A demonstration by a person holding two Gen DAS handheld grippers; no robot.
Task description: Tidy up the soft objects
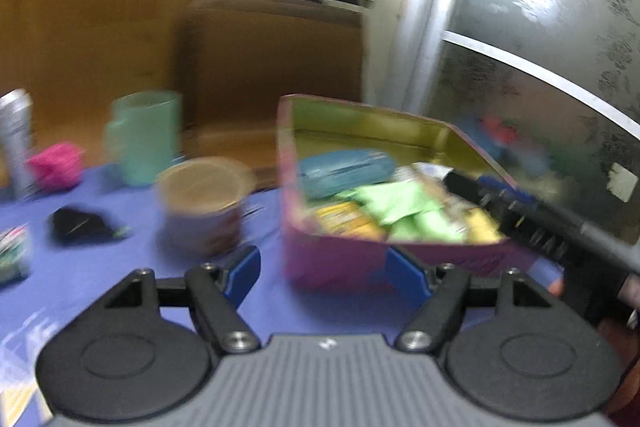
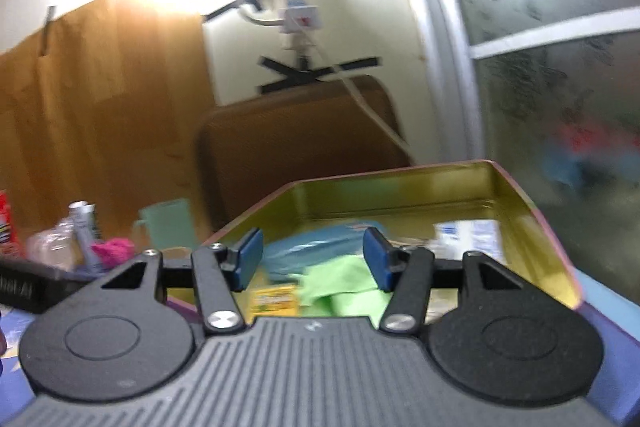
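Both grippers, left point(image 1: 322, 273) and right point(image 2: 312, 261), were spread and empty. The pink tin box point(image 1: 340, 259) on the blue-clothed desk point(image 1: 120, 275) held soft packets; probably the fuzzy pink bundle point(image 1: 56, 165) called for fetching next.

Bare blue tablecloth point(image 1: 120, 291) at lower left of the left view lies open; brown cup point(image 1: 204, 203) and pink tin point(image 1: 340, 259) crowd centre — apparently apart, though blurred.

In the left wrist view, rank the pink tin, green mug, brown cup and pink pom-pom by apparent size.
1. Pink tin
2. Green mug and brown cup: alike; the cup is nearer, so unsure
3. Pink pom-pom
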